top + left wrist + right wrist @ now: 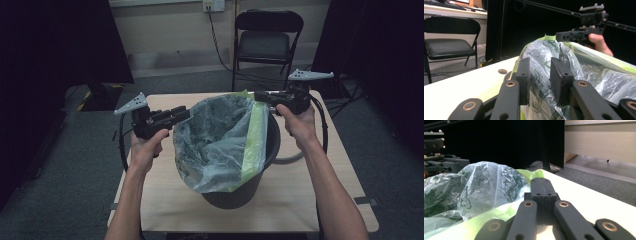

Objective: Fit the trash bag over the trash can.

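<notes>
I am fitting a plastic liner bag point(220, 142) into the dark bucket point(235, 192) that stands in the middle of the tabletop point(345, 175). The bag is printed with leaves and butterflies and has a green band along its mouth; it sits in the bucket with its top edge standing up above the rim.

My left claw point(541, 82) is at the left side of the bag's mouth, jaws part open with the film between them, not yet pinched. My right claw point(543, 188) is at the far right of the rim, jaws pressed together; the green band lies right beside them, but I cannot tell whether any film is caught.

To do this well, I judge I should close the left jaws on the band rather than the thin film, then draw both sides outward and down over the rim evenly. Pulling one side alone could drag the bag out or tip the bucket.
</notes>
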`<state>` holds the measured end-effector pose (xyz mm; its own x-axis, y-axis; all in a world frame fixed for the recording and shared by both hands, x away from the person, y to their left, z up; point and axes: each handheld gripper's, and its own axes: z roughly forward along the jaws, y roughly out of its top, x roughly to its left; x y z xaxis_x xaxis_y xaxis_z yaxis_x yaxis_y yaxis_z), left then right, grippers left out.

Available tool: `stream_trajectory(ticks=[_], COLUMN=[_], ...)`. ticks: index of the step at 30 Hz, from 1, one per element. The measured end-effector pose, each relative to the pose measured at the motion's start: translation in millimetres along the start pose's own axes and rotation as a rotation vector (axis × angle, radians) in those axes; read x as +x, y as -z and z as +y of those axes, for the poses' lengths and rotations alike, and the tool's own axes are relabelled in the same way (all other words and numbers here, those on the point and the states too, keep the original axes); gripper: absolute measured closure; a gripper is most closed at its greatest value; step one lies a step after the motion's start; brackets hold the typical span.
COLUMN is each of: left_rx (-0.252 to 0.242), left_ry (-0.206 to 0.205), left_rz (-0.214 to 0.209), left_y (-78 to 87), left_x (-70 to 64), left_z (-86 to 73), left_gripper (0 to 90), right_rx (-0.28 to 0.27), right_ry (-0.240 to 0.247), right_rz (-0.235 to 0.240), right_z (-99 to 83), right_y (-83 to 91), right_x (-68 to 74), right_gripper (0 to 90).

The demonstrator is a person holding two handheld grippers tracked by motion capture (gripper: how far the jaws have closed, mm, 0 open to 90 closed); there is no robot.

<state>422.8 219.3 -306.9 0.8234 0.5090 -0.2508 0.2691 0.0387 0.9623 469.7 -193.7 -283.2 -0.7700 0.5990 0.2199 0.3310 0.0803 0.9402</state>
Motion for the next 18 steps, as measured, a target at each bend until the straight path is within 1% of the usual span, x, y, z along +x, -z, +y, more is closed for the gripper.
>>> stream_trajectory(ticks=[2,6,8,13,16,18], left_rx=[-0.01,-0.008,-0.008,-0.005,-0.002,0.007], left_ry=[0.02,0.016,0.016,0.013,0.012,0.009], left_rz=[-0.002,-0.003,-0.002,-0.009,-0.007,-0.002], left_y=[0.2,0.9,1.1,2.7,3.2,3.3], left_x=[0.2,0.0,-0.5,-0.1,-0.9,-1.3], left_z=[-1.3,-1.4,-1.3,-1.3,-1.0,0.2], left_gripper=[69.8,69.7,69.6,69.7,69.7,69.7], right_rx=[-0.014,-0.05,-0.067,-0.056,-0.071,-0.055], right_ry=[-0.016,-0.038,-0.062,-0.104,-0.118,-0.13], right_rz=[0.002,-0.001,0.009,0.016,0.028,0.026], right_z=[-5.5,-20.0,-27.7,-46.1,-56.5,-63.2], right_y=[3.1,10.4,12.9,8.0,4.4,0.4], right_x=[-3.4,-6.7,-10.3,-19.2,-23.4,-26.1], right_gripper=[90.0,90.0,90.0,90.0,90.0,90.0])
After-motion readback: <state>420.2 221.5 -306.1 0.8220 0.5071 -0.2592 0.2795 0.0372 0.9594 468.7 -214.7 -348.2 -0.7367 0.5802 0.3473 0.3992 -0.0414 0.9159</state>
